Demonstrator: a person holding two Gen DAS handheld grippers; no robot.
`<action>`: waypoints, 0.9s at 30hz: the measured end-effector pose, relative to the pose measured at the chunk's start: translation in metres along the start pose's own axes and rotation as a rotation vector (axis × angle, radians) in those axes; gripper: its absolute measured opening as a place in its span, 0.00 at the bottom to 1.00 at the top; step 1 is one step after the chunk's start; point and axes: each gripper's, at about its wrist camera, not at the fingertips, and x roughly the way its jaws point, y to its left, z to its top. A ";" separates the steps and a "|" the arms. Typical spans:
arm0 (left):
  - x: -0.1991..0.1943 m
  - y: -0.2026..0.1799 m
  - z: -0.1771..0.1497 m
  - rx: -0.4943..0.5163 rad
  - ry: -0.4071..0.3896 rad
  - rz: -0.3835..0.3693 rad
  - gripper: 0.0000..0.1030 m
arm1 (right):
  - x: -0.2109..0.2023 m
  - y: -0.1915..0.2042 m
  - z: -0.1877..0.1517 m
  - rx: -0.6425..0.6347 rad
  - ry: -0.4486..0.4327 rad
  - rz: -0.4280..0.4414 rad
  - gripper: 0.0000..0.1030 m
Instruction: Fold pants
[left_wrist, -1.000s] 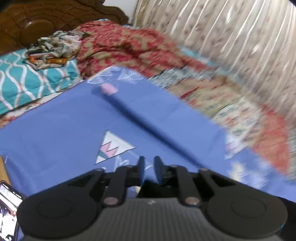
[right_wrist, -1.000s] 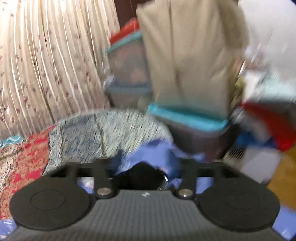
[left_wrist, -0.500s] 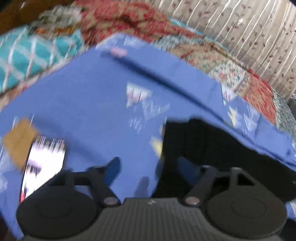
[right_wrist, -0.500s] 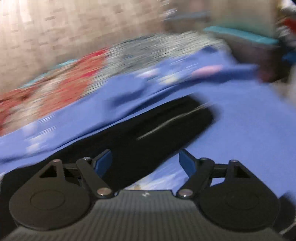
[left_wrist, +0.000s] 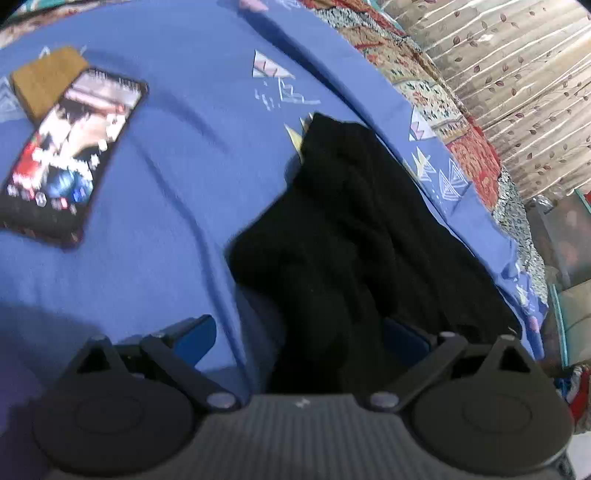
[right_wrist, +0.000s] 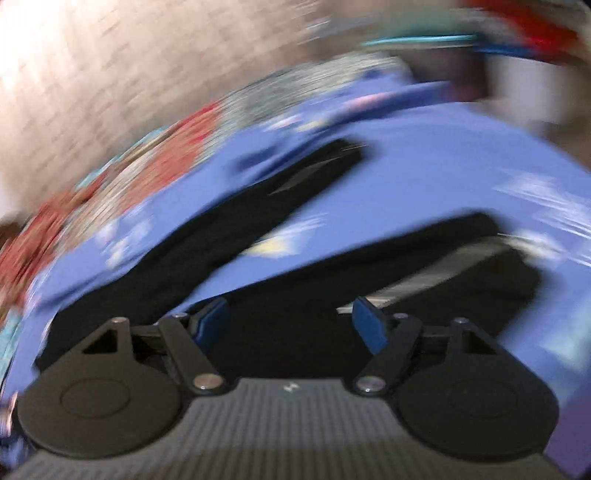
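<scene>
Black pants (left_wrist: 362, 221) lie crumpled on a blue bed sheet (left_wrist: 177, 155). In the left wrist view my left gripper (left_wrist: 299, 332) is open, its blue pads on either side of the near end of the pants. In the blurred right wrist view the pants (right_wrist: 229, 236) spread into two legs, the near one (right_wrist: 424, 280) with a pale stripe. My right gripper (right_wrist: 291, 321) is open just above the near part of the pants.
A phone with a lit screen (left_wrist: 70, 155) lies on the sheet at the left, beside a brown pad (left_wrist: 40, 81). A patterned quilt (left_wrist: 436, 96) and curtain (left_wrist: 517, 74) run along the far side. Storage boxes (left_wrist: 569, 258) stand at the right.
Both grippers have opened and tilted down toward the sheet. The pants have come into both views and lie close under the fingers.
</scene>
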 end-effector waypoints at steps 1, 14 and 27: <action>0.003 0.000 -0.003 -0.009 0.007 -0.008 0.97 | -0.010 -0.018 0.001 0.058 -0.024 -0.040 0.73; 0.018 -0.012 -0.010 -0.090 -0.017 0.061 0.47 | 0.022 -0.100 -0.010 0.389 -0.080 -0.173 0.72; -0.005 -0.028 -0.029 -0.018 -0.012 0.098 0.08 | -0.028 -0.116 -0.003 0.408 -0.246 -0.419 0.08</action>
